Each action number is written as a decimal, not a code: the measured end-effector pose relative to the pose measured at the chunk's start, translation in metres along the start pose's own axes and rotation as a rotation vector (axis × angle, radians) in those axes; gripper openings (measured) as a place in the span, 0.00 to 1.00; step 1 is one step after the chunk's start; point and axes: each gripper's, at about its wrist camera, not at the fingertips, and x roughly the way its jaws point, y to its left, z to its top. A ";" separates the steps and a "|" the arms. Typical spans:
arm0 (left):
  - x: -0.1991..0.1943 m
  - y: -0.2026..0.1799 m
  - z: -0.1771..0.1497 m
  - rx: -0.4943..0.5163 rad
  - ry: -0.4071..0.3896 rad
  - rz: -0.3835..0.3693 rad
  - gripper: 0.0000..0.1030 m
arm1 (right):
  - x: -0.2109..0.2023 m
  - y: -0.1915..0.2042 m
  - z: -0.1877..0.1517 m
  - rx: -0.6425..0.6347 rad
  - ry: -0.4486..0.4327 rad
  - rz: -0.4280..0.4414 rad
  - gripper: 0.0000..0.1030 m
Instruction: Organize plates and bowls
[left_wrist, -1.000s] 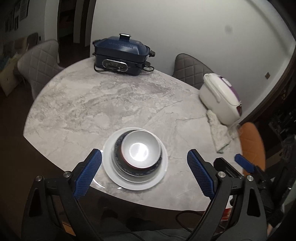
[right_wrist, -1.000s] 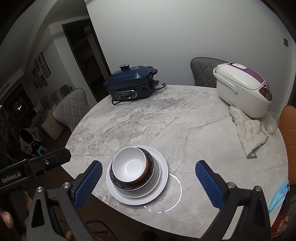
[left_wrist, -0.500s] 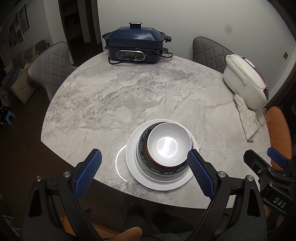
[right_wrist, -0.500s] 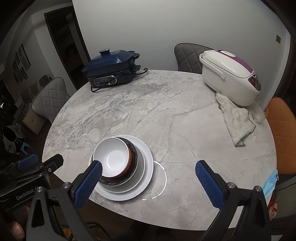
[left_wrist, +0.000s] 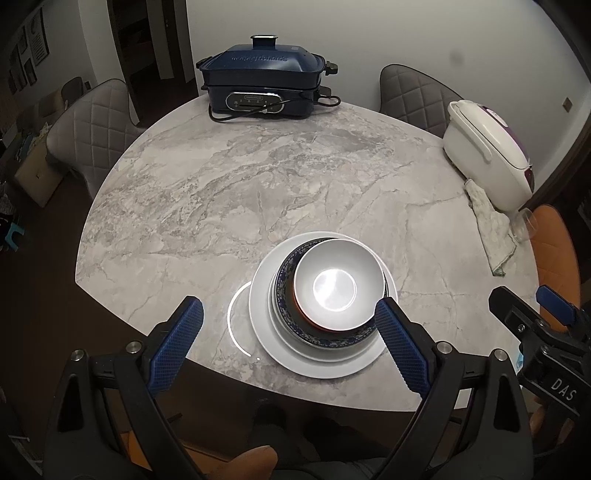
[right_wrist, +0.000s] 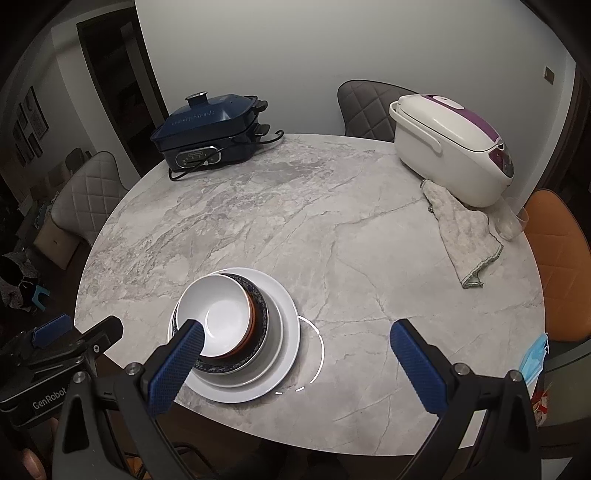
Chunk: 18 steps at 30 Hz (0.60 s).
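White bowl (left_wrist: 338, 284) nested in a blue-patterned dish (left_wrist: 325, 332) on a white plate (left_wrist: 266, 325), near edge of marble table (left_wrist: 221, 184). Left gripper (left_wrist: 288, 332) and right gripper (right_wrist: 291, 350) both spread wide, empty, above it. Reddish rim under the bowl, possibly another bowl.

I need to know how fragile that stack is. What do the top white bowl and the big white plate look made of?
White bowl: likely glazed ceramic or porcelain; its floor mirrors the lamp as a bright spot. Melamine can't be ruled out. Big white plate: probably the same, smooth, even white and a softer sheen. Treat both as breakable.
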 end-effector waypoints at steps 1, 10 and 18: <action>0.000 -0.001 0.000 0.001 0.001 0.003 0.92 | 0.000 0.000 0.001 0.002 0.000 -0.002 1.00; 0.002 -0.006 0.001 0.017 0.001 0.001 0.92 | 0.003 -0.001 0.003 0.003 0.001 -0.008 1.00; 0.001 -0.009 -0.001 0.021 0.002 0.004 0.92 | 0.003 -0.001 0.002 0.004 0.000 -0.010 1.00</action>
